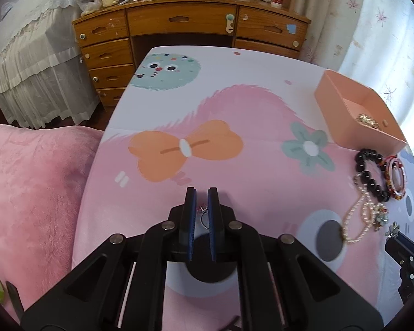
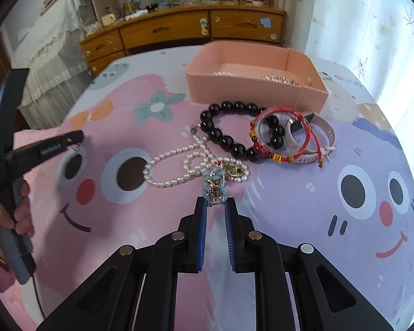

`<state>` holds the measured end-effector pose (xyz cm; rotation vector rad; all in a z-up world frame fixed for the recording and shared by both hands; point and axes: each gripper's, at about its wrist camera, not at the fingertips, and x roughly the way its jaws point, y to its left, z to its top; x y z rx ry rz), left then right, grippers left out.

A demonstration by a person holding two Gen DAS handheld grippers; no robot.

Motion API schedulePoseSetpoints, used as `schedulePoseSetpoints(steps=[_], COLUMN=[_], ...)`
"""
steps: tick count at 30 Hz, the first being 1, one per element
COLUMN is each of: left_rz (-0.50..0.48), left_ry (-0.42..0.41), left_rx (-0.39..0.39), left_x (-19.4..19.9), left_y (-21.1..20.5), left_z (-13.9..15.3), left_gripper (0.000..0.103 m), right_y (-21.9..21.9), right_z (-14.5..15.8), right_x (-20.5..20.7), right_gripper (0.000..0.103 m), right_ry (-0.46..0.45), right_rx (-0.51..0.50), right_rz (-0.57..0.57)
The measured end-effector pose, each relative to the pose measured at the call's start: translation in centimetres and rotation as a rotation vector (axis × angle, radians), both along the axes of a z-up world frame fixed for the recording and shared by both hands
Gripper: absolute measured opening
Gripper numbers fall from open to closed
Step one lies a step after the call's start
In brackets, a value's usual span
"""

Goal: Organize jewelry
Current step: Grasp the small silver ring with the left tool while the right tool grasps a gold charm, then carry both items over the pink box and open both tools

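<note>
We see left gripper (image 1: 201,193) fingers pinched on a ring (image 1: 203,215); right gripper (image 2: 215,202) fingers clamp a blue flower clip (image 2: 214,189), pearl necklace (image 2: 174,165) just beyond them.

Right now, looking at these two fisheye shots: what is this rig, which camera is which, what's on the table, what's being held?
No robot arm: a person holds a hand-held two-finger gripper in each hand, each carrying a camera that looks along its fingers.

Left wrist view: the left gripper is shut on a small ring.

Right wrist view: the right gripper is shut on a blue flower hair clip.

On the cartoon tablecloth lie a pearl necklace, a black bead bracelet, a red cord bracelet and a watch-like band. The pink box behind them already holds some jewelry.
</note>
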<state>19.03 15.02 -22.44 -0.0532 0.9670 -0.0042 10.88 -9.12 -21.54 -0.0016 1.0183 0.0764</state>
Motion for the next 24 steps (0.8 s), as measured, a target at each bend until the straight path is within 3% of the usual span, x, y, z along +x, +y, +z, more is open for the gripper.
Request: schedulePoseSetpoints(steps=[5,9,15,24], left_rz=[-0.051,-0.090,-0.169,-0.232], left_ry=[-0.022,-0.033,-0.029,-0.144], left_rx=[-0.014,0.018,-0.051,-0.094], left_x=[-0.8,-0.9,0.5,3.4], left_y=[-2.6,-6.0,-11.1,-17.5], left_z=[2.0,4.1,7.3,12.1], left_gripper=[0.006,0.006,0.006,0.006], right_y=[-0.7,-2.3,-6.0,-12.0], right_z=[2.5,5.1,8.8,12.3], right_x=[-0.5,0.0,2.1,7.1], right_gripper=[0.013,0.013,0.013,0.013], right_ry=[-0.047,-0.093,-0.180,-0.294], right_rx=[0.047,0.108,0.147,0.192], right_rz=[0.045,0.015,-0.047,-0.118])
